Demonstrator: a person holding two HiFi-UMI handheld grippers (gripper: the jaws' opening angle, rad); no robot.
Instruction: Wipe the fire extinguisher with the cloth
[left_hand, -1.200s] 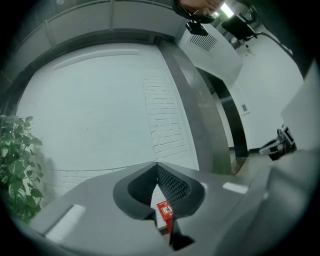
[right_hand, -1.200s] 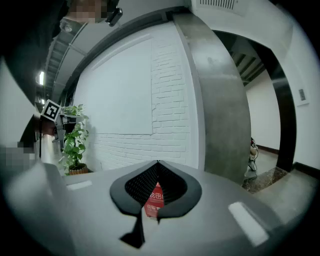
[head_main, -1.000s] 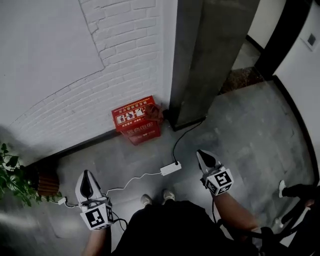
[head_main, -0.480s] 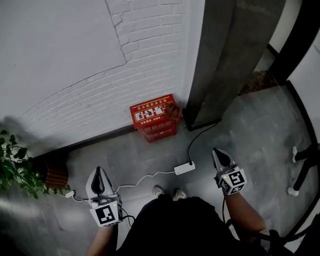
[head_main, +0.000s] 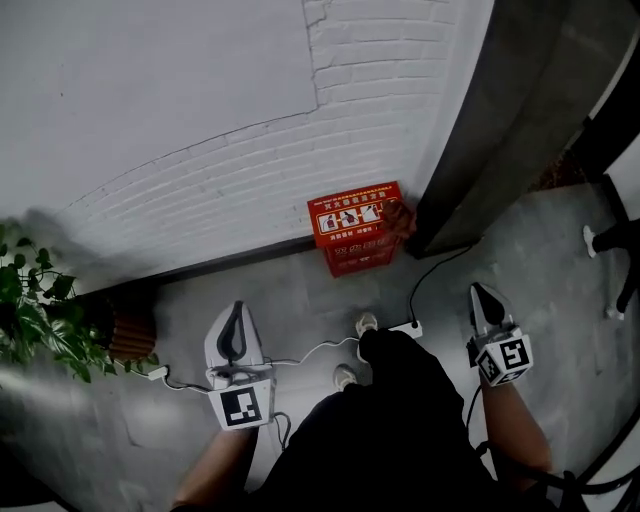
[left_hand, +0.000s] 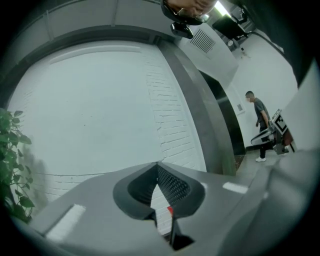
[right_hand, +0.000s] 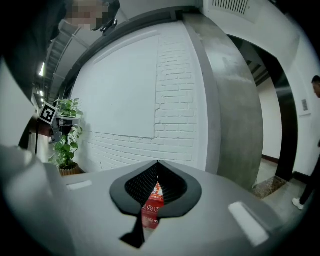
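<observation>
red extinguisher box sat against the wall mid-frame, well above both grippers. left gripper and right gripper were pinched together, empty. only the head view showed the white power strip on the floor.

Open grey floor stretches ahead of us to the red box at 12 o'clock, set against the white brick wall. A grey pillar walls off 1 o'clock just beside the box, a power strip and its cables lie underfoot, and a potted plant crowds 9 o'clock.
</observation>
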